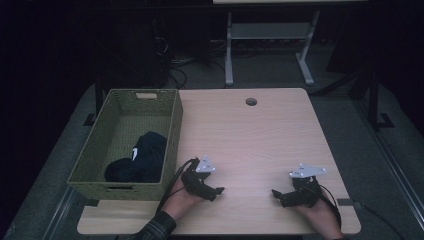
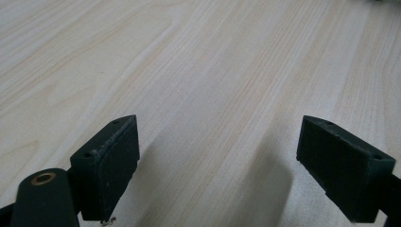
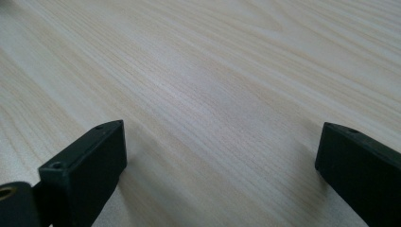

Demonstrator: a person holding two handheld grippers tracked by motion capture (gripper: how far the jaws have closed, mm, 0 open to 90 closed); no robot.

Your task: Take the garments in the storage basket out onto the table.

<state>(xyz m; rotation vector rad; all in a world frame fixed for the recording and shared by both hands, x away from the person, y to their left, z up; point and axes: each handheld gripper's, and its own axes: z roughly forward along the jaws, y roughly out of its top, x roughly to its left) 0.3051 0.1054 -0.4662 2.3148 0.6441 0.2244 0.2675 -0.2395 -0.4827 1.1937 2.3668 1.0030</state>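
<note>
- The dark garment (image 1: 137, 160) lay bundled in the near right corner of the green woven basket (image 1: 95, 150), pressed against its right wall, with a small white tag showing on top. Judging from how it sat, it had been dropped in rather than folded.
- The basket stood on the left part of the worktop (image 1: 260, 135), its near end overhanging toward the person's side – placed, it seemed, where the left hand could reach it without crossing over.
- The left gripper (image 1: 216, 191) rested low on the worktop just beside the basket's near right corner, pointing right and away from the garment. In the left gripper view its fingers (image 2: 111, 165) stood wide apart, with bare wood grain between them.
- The right gripper (image 1: 278, 195) sat well apart from the basket on the near right of the worktop, pointing left toward the other – its fingers (image 3: 85, 170) likewise spread, holding nothing.
- Both hands lay flat and level, a resting pose; with the garment already in the basket, the sorting looked done or paused.
- A round cable hole (image 1: 251, 101) marked the far edge.
</note>
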